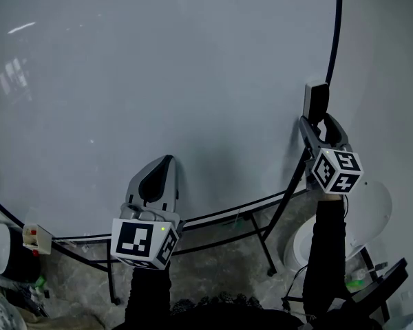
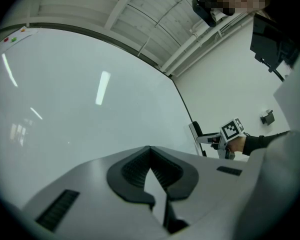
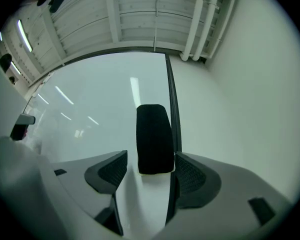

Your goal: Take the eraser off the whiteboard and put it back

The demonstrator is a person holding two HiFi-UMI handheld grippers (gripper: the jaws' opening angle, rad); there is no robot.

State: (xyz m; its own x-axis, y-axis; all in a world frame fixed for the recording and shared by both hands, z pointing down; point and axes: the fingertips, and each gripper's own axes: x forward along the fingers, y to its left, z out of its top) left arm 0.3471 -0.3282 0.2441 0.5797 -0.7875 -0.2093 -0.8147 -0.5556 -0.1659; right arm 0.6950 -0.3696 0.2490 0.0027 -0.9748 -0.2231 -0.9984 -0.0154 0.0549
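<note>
Eraser (image 3: 153,134) on whiteboard (image 1: 158,81): grasp judged pending.
Right tongs (image 3: 150,159) are spread around it, unpinched; closure on its sides is required next. Left tongs (image 2: 150,149) are pressed together, idle.

The black eraser (image 3: 152,139) sits against the whiteboard (image 3: 95,119), near its right edge, between the right gripper's (image 3: 150,159) parted jaws.

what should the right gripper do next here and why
Probably close the right gripper on the eraser. The eraser sits on the whiteboard by its right edge, its near end between the open jaws, with a gap showing at one pad. The left gripper is shut and away from it.
</note>
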